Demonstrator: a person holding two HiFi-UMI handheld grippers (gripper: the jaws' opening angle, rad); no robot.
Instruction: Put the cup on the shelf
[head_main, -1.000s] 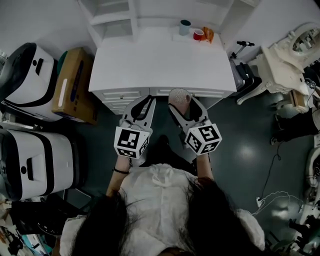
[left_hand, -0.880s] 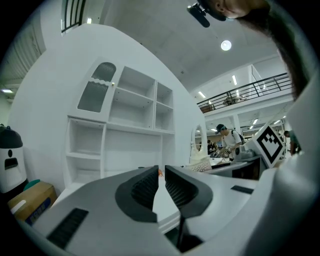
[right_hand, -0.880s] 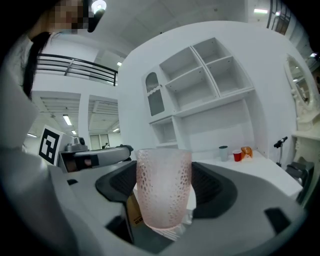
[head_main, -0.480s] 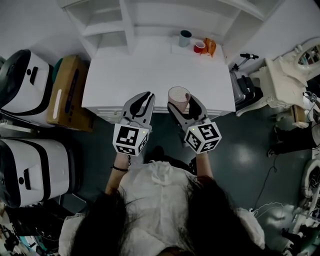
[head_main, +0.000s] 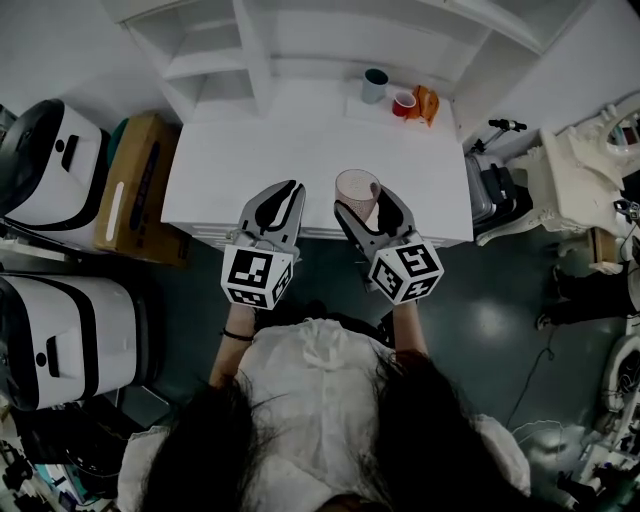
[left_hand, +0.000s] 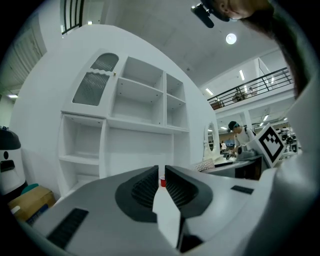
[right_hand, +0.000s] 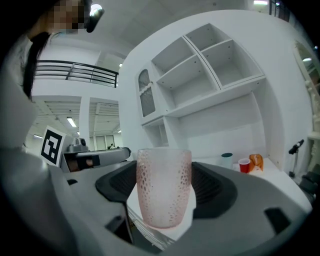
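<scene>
Right gripper (head_main: 368, 207) pinches the pink cup (head_main: 357, 189); carry it upright to the top-of-frame shelf (head_main: 215, 66). Left gripper (head_main: 283, 190) is closed, empty.

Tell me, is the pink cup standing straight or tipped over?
Upright. The pink cup stands straight, rim on top, between the fingers of the right gripper.

Head view: shelf (head_main: 250, 60) top cut off at upper edge; cup (head_main: 357, 186) lower body hidden between jaws; orange item (head_main: 425, 100) on counter (head_main: 290, 150) too small to identify.
</scene>
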